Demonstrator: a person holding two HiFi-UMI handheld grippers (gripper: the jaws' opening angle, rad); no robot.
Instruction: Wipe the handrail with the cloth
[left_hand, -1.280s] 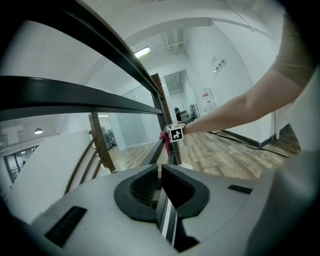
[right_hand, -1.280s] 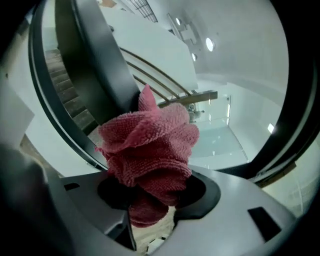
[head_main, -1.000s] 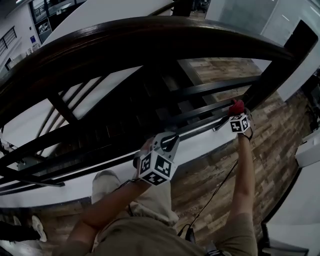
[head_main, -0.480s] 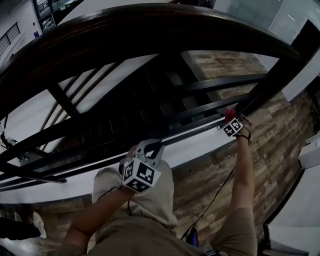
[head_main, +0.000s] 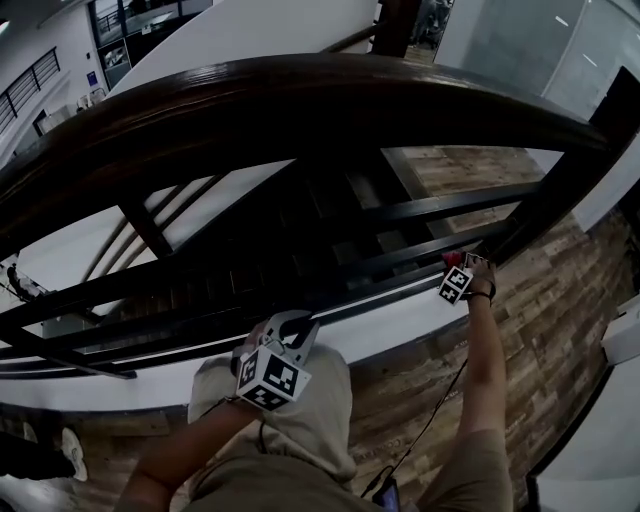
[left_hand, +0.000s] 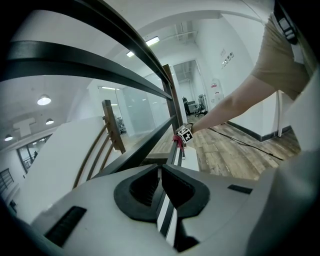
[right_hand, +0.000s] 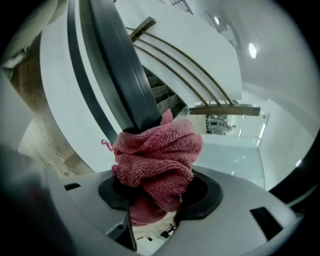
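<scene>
The red terry cloth (right_hand: 160, 160) sits bunched between the jaws of the right gripper (right_hand: 160, 194), its top fold pressed against the underside of a dark lower rail (right_hand: 120, 75) of the balustrade. Those jaws have just been opening: they now stand wide, and the cloth lies loosely in the gap rather than being pinched. In the head view the cloth (head_main: 452, 259) shows only as a small red patch at the far end of the lower rail (head_main: 400, 262), close to the foot of the dark post (head_main: 560, 190). A second ago a larger red bulge stood above the gripper.

The right gripper (head_main: 455, 266) is now lower against the railing than a second ago. Its marker cube (head_main: 457, 283) has rolled, so the face that looked square-on now stands on a corner. The forearm (head_main: 482, 370) behind it reaches out over the plank floor (head_main: 560, 300).

The broad wooden handrail (head_main: 300, 90) arcs across the top of the head view, well above both grippers, with nothing touching it.

The left gripper (head_main: 290, 322) has slid left and downward in the head view, and it sits near the lower rail. Its jaws (left_hand: 160, 182) are closed together as before, holding nothing; only a thin strip of the rail shows past them.
</scene>
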